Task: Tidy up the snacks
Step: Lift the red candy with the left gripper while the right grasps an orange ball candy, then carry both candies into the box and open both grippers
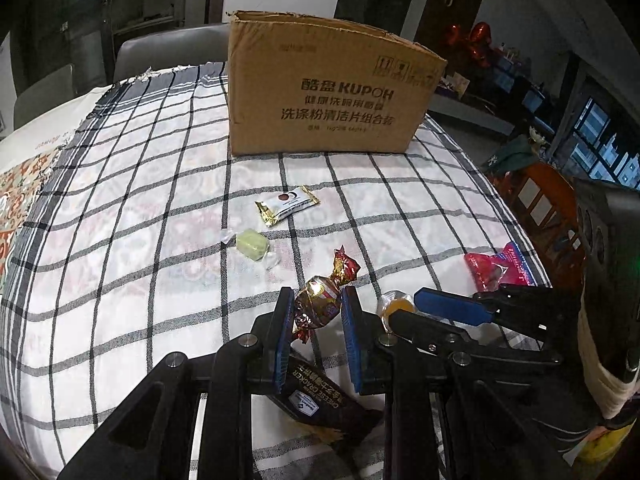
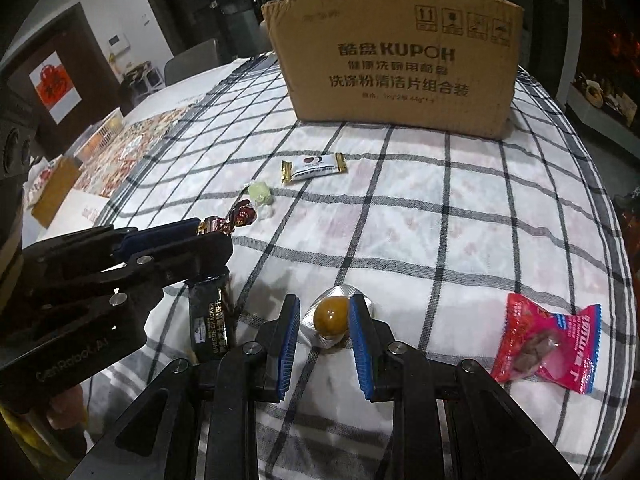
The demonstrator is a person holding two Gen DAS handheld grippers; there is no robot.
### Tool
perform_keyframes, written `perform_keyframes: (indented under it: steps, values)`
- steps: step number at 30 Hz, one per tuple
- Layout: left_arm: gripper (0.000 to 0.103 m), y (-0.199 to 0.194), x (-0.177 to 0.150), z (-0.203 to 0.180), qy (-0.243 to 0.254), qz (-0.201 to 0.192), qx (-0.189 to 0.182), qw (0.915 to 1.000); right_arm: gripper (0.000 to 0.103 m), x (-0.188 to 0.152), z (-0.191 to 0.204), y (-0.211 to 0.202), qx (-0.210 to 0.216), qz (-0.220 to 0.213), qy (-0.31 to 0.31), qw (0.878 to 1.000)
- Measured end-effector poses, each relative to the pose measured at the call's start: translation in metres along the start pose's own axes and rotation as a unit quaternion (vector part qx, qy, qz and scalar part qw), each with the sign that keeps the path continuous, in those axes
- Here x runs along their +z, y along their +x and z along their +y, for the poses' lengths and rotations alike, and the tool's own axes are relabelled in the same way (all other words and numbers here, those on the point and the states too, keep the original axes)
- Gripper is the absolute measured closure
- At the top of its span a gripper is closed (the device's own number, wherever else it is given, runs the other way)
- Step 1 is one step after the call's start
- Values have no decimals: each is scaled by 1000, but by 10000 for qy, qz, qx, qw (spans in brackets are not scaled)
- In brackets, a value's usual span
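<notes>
Left wrist view: at lower centre, a red-and-gold twist-wrapped candy (image 1: 318, 307) is seen clamped between the narrow jaws of the left gripper (image 1: 316, 308), the blue pads pressed against both of its flanks. A dark cheese cracker bar (image 1: 320, 404) is left lying on the cloth beneath the fingers. A green wrapped sweet (image 1: 251, 245) and a white-and-gold sachet (image 1: 288, 204) are spread across mid-frame, apparently laid out for sorting. An open cardboard box (image 1: 328, 92) is stood at upper centre, judged to be the intended container. The right gripper (image 1: 404, 308) is seen at lower right, closed about a yellow jelly cup.

Right wrist view: at lower centre, the yellow jelly cup (image 2: 330, 315) in its foil tray is gripped by the right gripper's narrow jaws, one pad at each side. A red snack packet (image 2: 548, 344) is left untouched at lower right, well apart. The left gripper is seen entering from mid-left, its jaws mostly hidden by its own body.

A checked black-and-white tablecloth (image 2: 460, 240) is spread over the table, with a patterned cloth beyond it at upper left. The room behind is dimly lit, and a grey chair (image 1: 168, 52) is drawn up at the far edge.
</notes>
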State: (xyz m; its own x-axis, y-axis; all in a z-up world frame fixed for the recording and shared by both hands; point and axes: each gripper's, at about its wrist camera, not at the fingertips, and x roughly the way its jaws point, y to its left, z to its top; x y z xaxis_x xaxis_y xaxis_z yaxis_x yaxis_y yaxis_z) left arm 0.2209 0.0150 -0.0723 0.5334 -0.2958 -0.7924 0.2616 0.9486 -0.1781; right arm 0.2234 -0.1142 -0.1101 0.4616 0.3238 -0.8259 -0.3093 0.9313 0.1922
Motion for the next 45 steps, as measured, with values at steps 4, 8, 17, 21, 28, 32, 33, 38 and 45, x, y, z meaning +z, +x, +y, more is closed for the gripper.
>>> perform_keyframes:
  steps: [4,8,17,21,28,32,33,38,45]
  values:
    - [79,1,2,-2,22,-5,0,10000,76,-2,-1,6,-104,58,-44,9999]
    - [79,2,3,-3,39,3,-5,10000,77,-3,-2,9,-105,50,-52,9999]
    - [79,-1,7,-6,50,-69,1,10000,78,1,-7,-9,-56,-233,168,9996]
    - [79,-10,15,-9,91,-210,-25,9997,78,11,-7,-24,-96,-499,178,9985]
    - [79,-33,46,-15,176,-557,-124,9982,78,43,-10,-63,-83,-1130,201,9934]
    - [79,-45,71,-17,230,-804,-143,9964,78,68,-11,-80,-158,-1478,211,9887]
    - [79,-47,79,-17,278,-874,-131,9957,78,74,-12,-84,-182,-1565,214,9873]
    - [79,-51,112,-19,437,-1105,-49,9929,78,106,-19,-97,-324,-1884,241,9813]
    - [79,-46,162,-18,557,-1255,43,9905,78,150,-37,-100,-471,-2059,317,9769]
